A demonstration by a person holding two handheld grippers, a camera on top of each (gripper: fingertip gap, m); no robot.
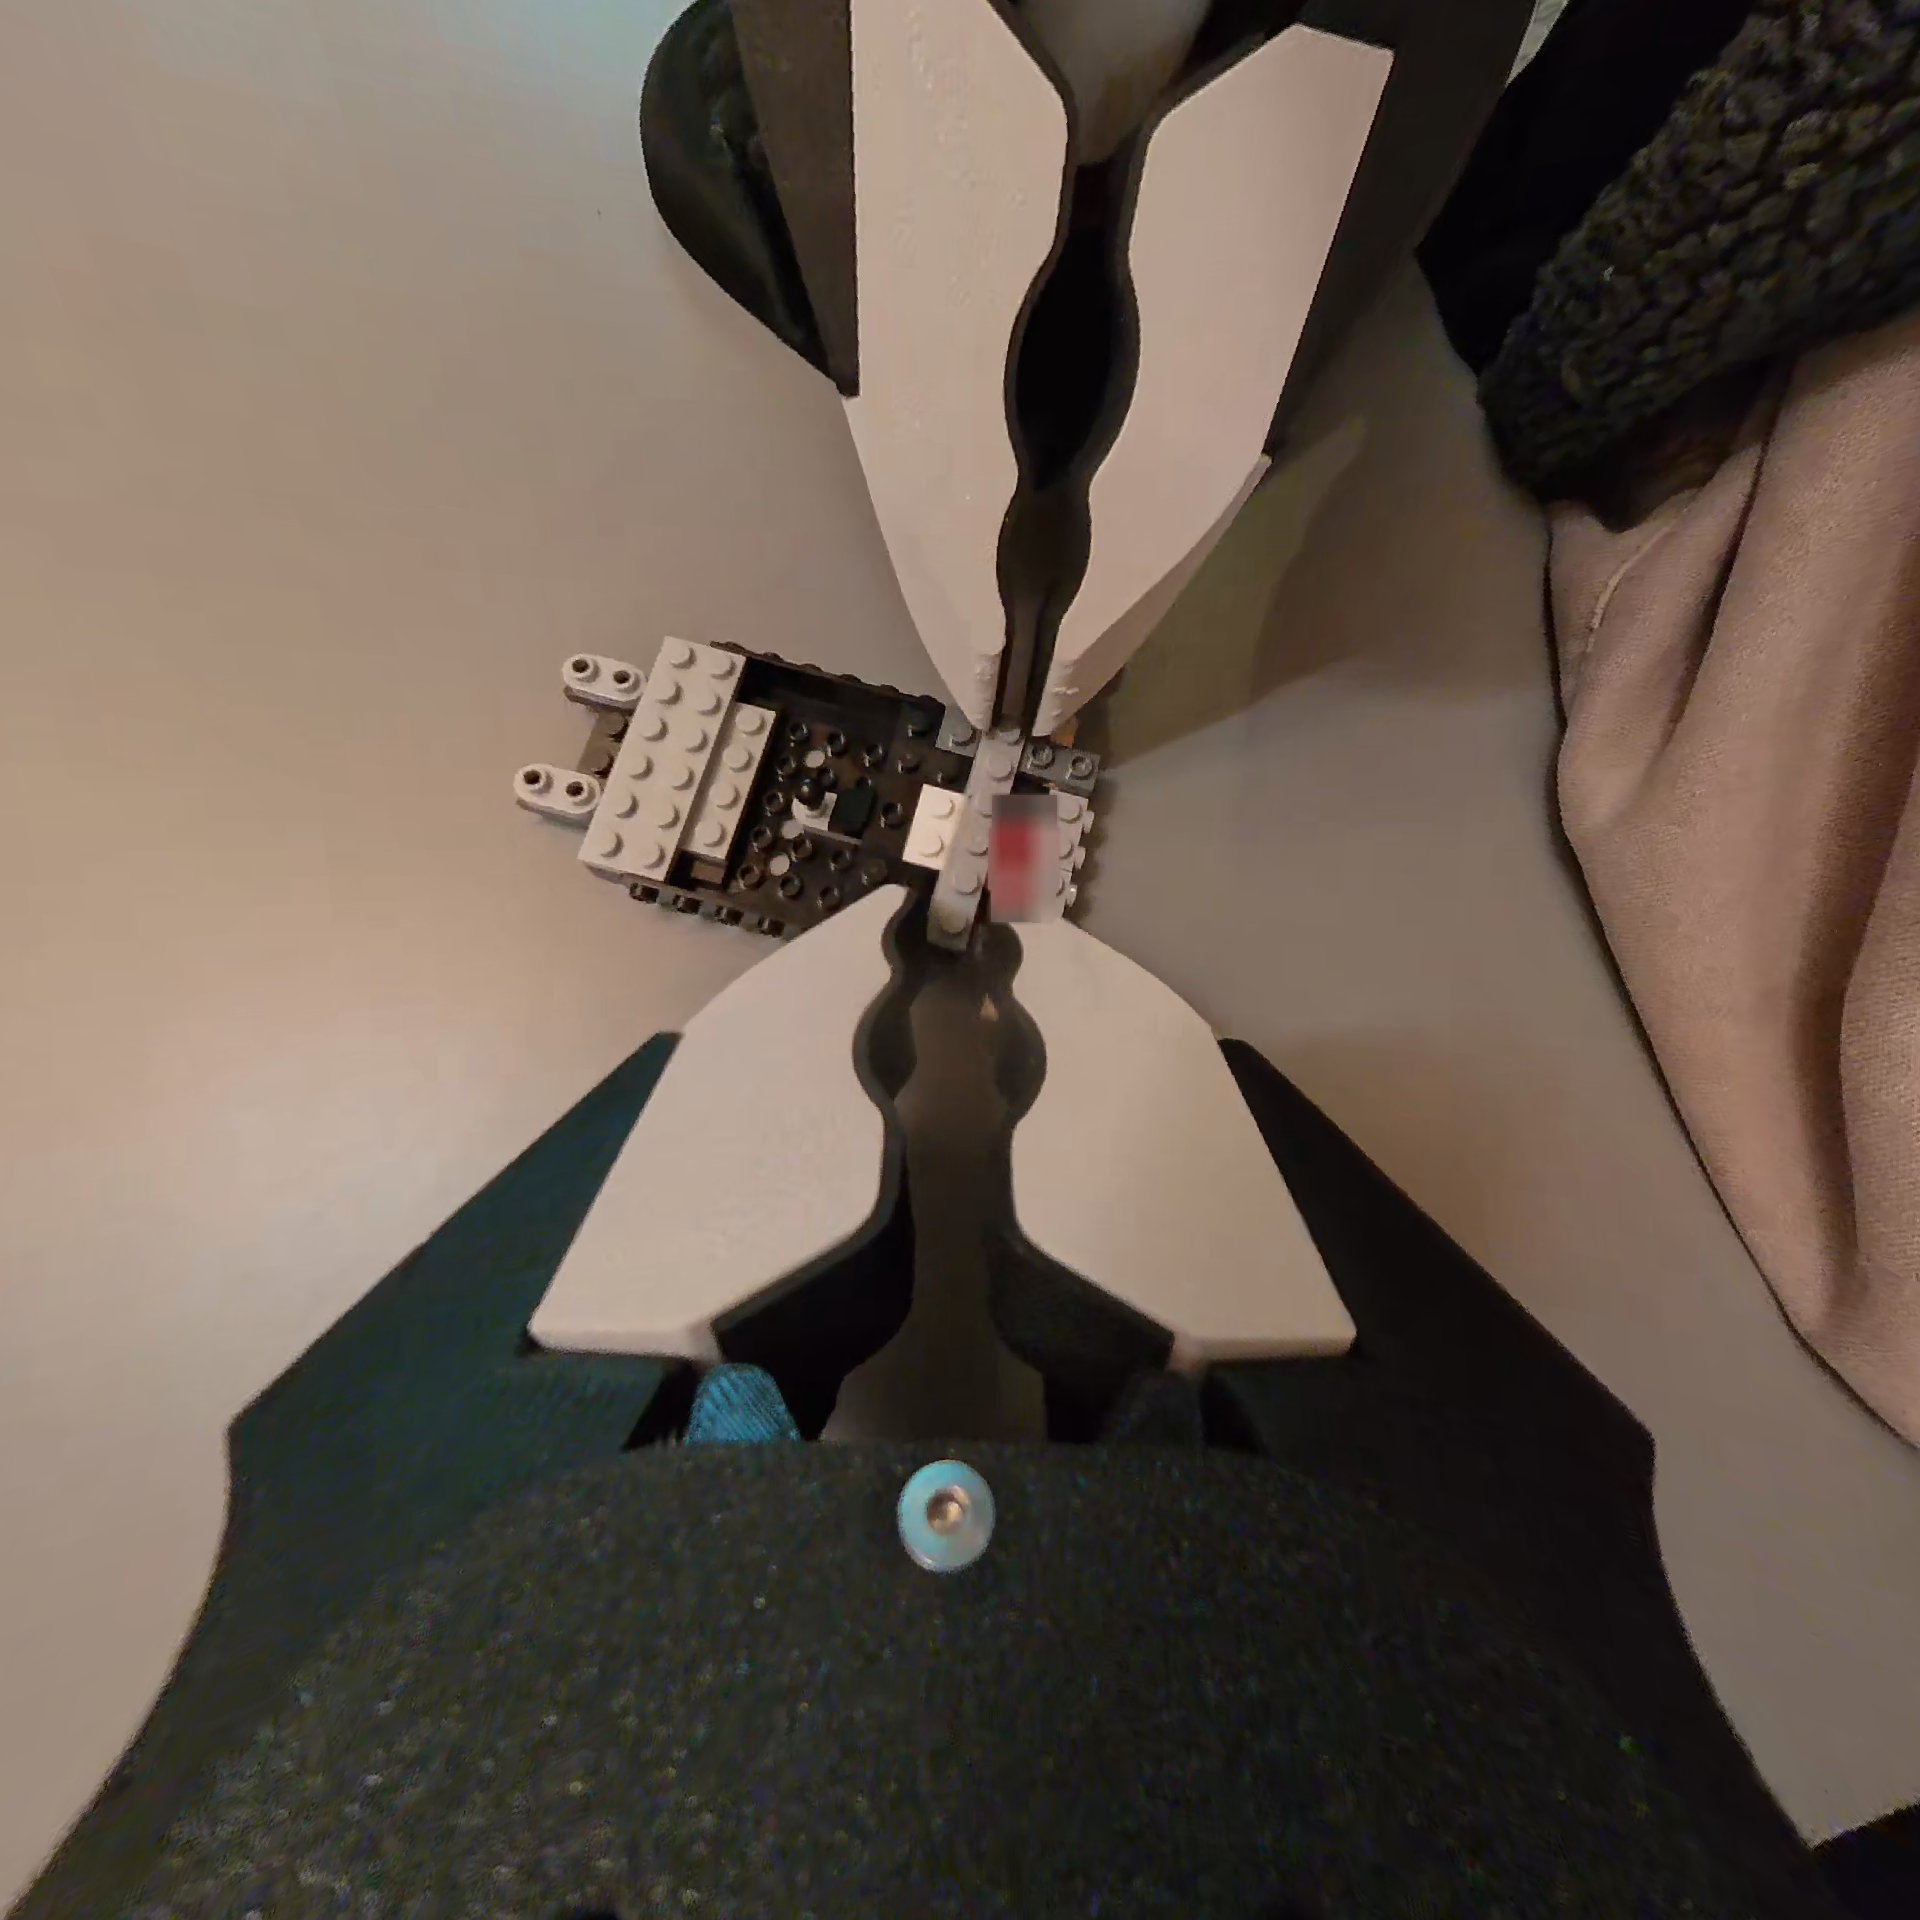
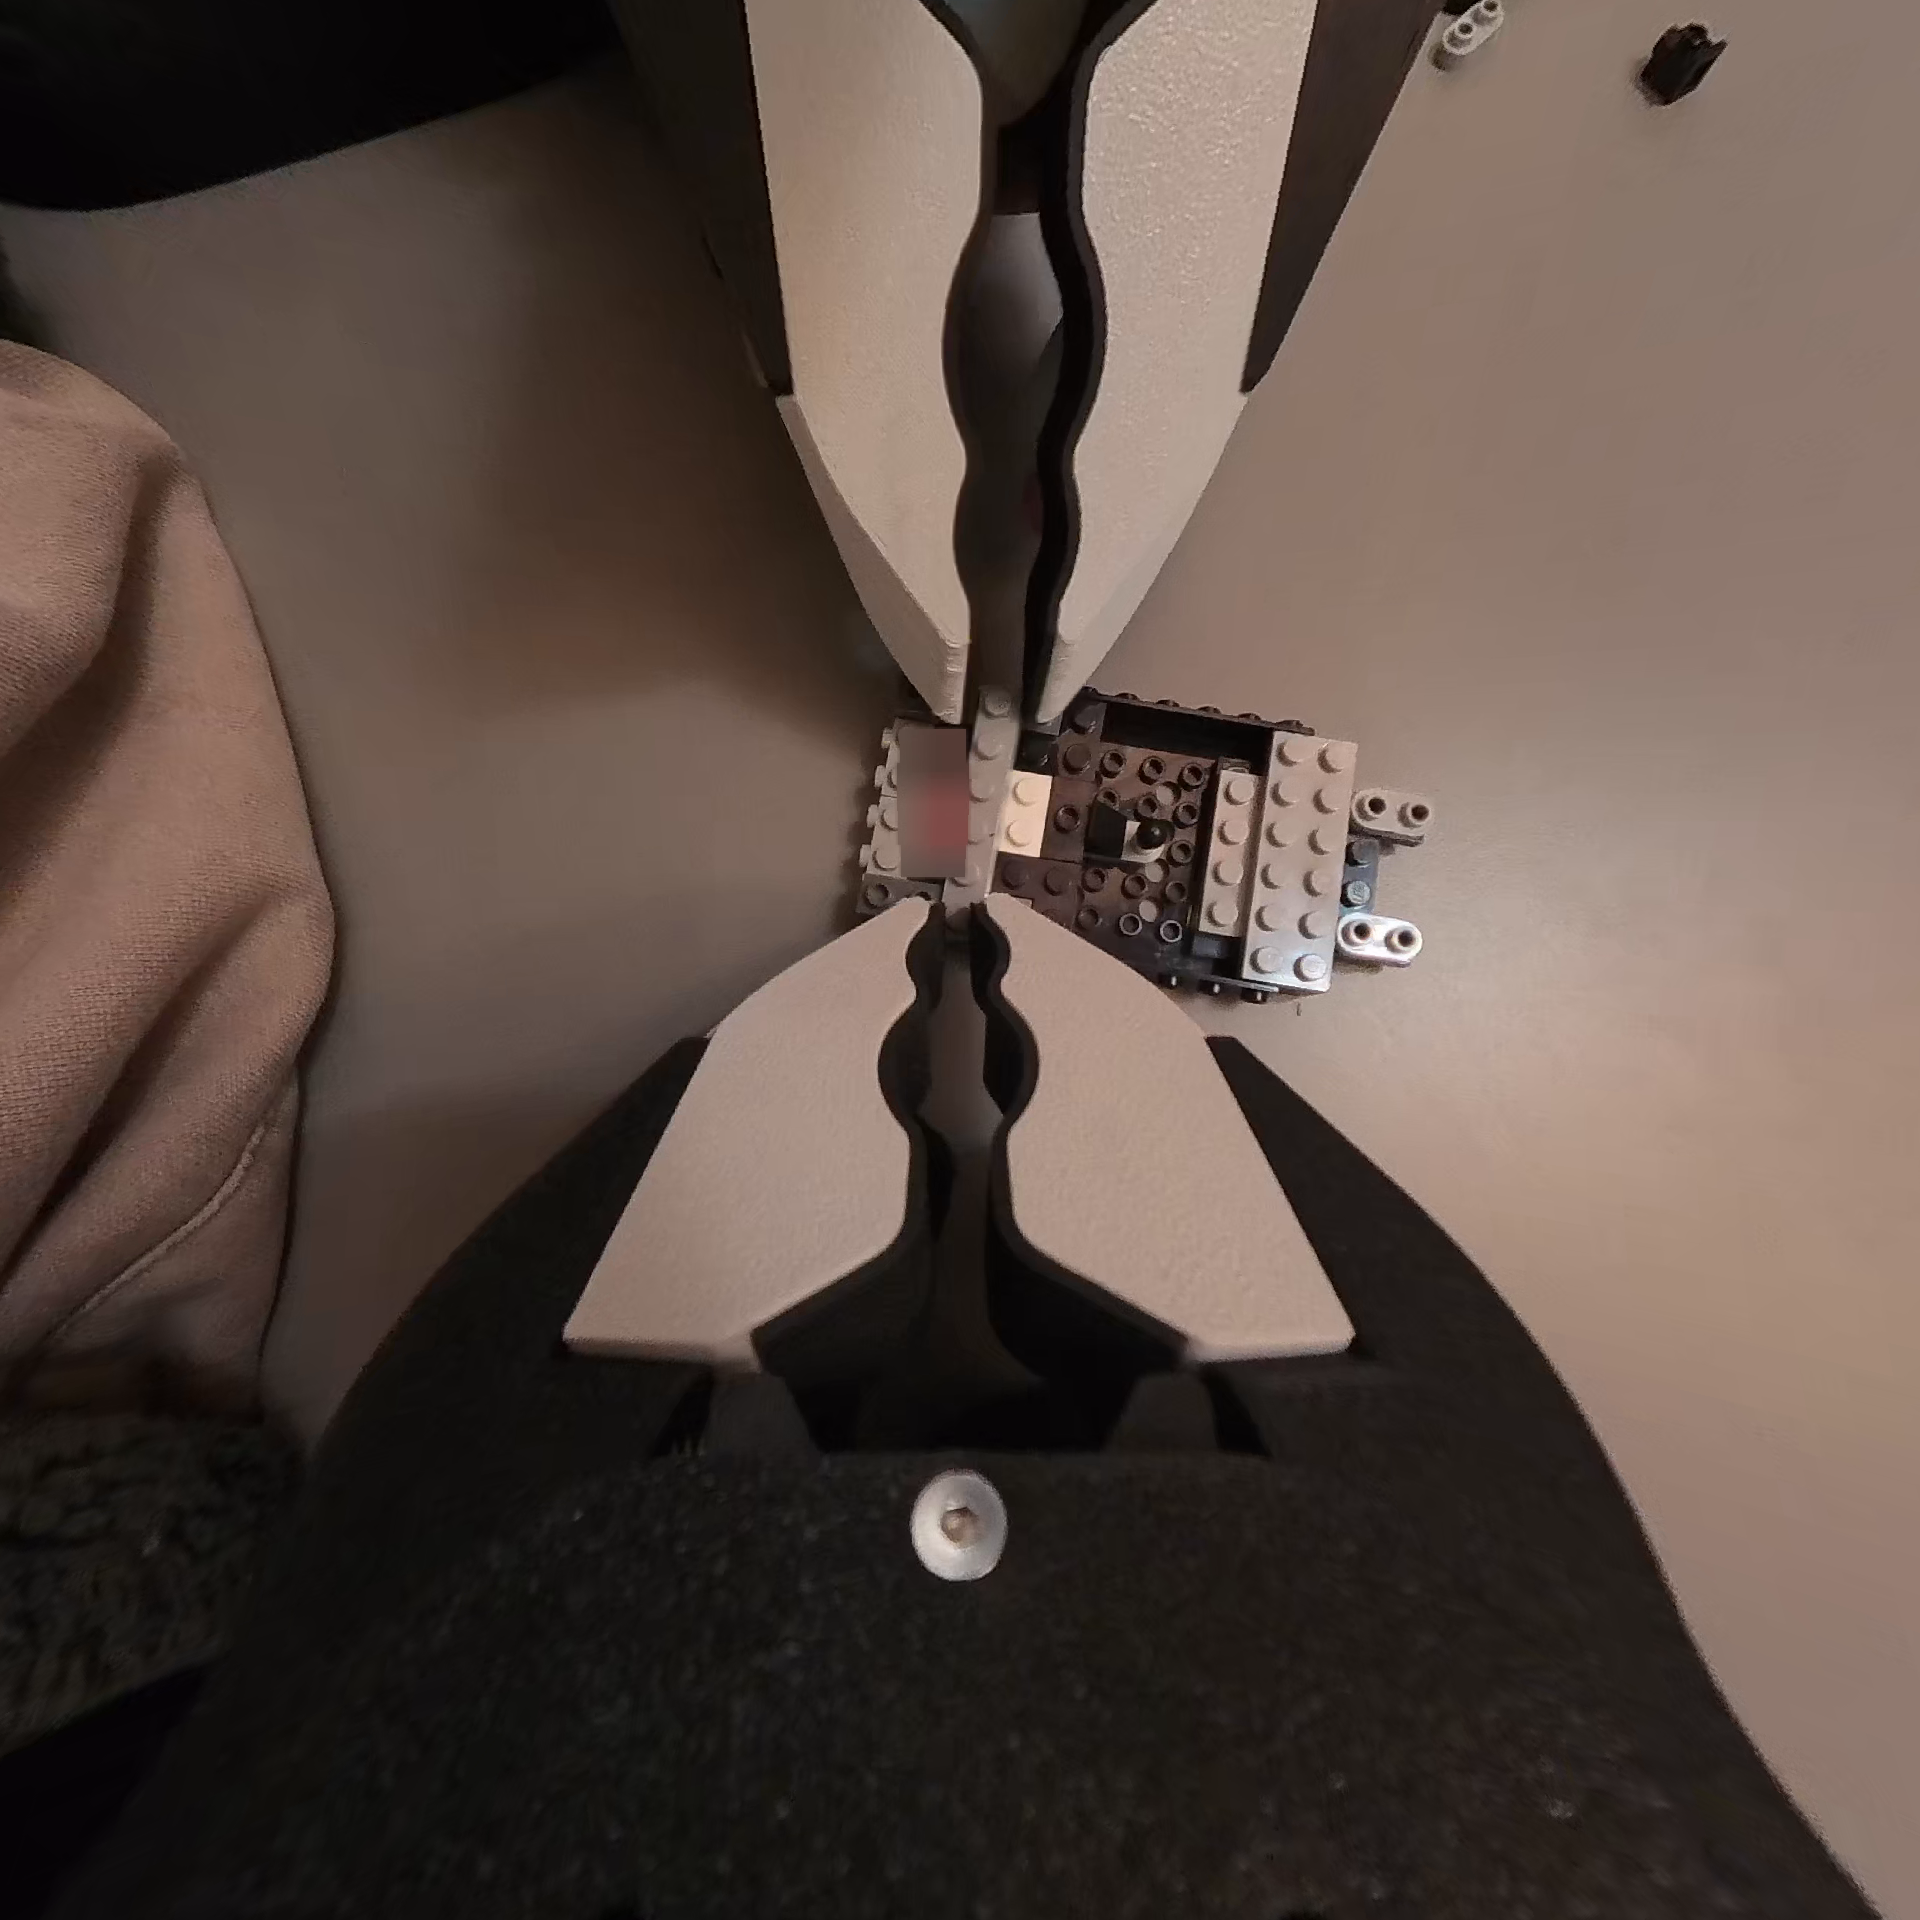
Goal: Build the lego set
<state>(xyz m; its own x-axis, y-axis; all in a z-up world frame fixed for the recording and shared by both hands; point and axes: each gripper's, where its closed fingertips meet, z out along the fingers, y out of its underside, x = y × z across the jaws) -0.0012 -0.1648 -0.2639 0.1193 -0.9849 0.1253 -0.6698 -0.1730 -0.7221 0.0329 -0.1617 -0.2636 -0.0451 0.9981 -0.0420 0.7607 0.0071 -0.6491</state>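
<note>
A black and grey lego build (image 1: 790,800) lies flat on the pale table (image 1: 312,416), with a wide grey studded plate at one end and two small grey lugs beyond it. A narrow light grey plate (image 1: 992,769) lies across the build's other end. My left gripper (image 1: 956,930) is shut on one end of this plate. My right gripper (image 1: 1013,707) comes from the opposite side and is shut on the other end. In the right wrist view the build (image 2: 1143,821), the narrow plate (image 2: 992,748), my right gripper (image 2: 961,914) and my left gripper (image 2: 1000,701) show mirrored.
A person's beige garment (image 1: 1745,831) and a dark knitted sleeve (image 1: 1683,260) lie close beside the build. Two loose pieces, one grey (image 2: 1470,31) and one black (image 2: 1683,62), lie farther off on the table. The tips of one gripper are about 4 centimeters away from the tips of the other.
</note>
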